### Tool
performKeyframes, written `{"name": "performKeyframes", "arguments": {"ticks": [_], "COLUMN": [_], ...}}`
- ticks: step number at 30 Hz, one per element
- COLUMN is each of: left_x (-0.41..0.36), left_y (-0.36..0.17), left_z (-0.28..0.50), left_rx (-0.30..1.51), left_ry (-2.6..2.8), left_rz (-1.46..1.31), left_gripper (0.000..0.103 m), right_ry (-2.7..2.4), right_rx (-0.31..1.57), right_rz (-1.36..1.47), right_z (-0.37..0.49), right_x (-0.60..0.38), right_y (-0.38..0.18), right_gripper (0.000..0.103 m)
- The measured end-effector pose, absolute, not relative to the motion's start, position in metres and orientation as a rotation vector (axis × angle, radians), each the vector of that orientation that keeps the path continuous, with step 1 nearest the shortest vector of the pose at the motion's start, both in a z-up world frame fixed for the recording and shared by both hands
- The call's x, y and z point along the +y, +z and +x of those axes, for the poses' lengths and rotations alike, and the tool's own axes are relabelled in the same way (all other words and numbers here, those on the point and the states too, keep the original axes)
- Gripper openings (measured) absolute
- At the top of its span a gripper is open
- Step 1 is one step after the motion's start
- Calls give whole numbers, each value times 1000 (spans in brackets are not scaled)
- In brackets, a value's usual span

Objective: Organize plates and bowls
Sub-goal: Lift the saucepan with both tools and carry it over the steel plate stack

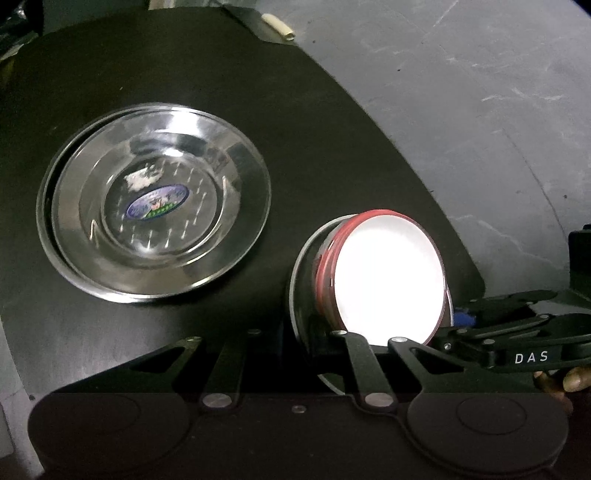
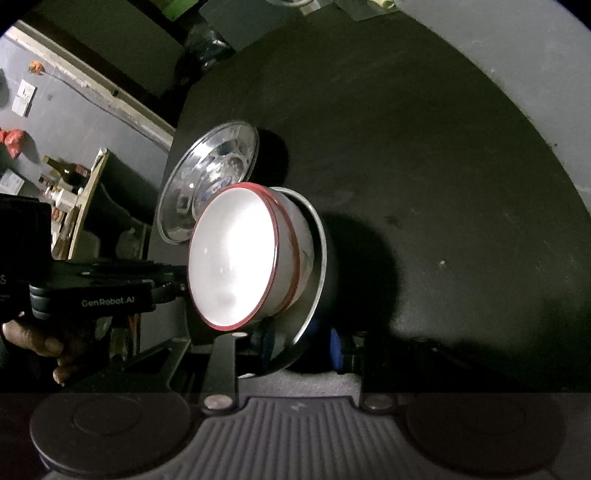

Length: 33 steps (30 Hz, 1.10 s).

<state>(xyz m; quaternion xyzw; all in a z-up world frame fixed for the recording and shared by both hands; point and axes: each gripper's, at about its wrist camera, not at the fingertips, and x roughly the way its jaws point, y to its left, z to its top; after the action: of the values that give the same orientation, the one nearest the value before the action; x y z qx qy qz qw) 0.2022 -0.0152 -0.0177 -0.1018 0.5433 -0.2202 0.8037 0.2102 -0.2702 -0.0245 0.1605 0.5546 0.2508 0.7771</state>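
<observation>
A white bowl [image 1: 391, 280] [image 2: 236, 254] with a red rim sits nested in a steel bowl [image 1: 303, 280] [image 2: 314, 240]. The pair is tipped up on edge over the black round table [image 1: 258, 92] [image 2: 406, 147]. My left gripper [image 1: 295, 354] [image 2: 177, 280] is shut where the steel rim runs down into it, though its pads are lost in the dark. My right gripper [image 2: 300, 349] [image 1: 461, 317] has a blue pad on each side of the steel bowl's opposite rim and grips it. Two stacked steel plates [image 1: 155, 206] [image 2: 207, 177] lie flat to the left of the bowls.
Grey stone floor [image 1: 480, 92] surrounds the table. A small beige object [image 1: 280, 27] lies at the table's far edge. A shelf with bottles [image 2: 66, 177] stands beyond the table's left side. A person's hands [image 2: 37, 339] [image 1: 569, 380] hold the gripper handles.
</observation>
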Motion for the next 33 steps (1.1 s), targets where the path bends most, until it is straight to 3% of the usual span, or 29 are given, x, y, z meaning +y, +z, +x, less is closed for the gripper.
{"name": "performKeyframes", "arguments": {"ticks": [33], "left_x": [33], "left_y": [32], "left_z": [225], "left_rx": [961], "left_ry": [-386], "left_rz": [-283], "left_gripper": [11], "right_ry": [654], "right_rx": [1065], "right_rz": [277], "right_z": [250], "right_x": [-229], "right_y": [24], "right_gripper": [34]}}
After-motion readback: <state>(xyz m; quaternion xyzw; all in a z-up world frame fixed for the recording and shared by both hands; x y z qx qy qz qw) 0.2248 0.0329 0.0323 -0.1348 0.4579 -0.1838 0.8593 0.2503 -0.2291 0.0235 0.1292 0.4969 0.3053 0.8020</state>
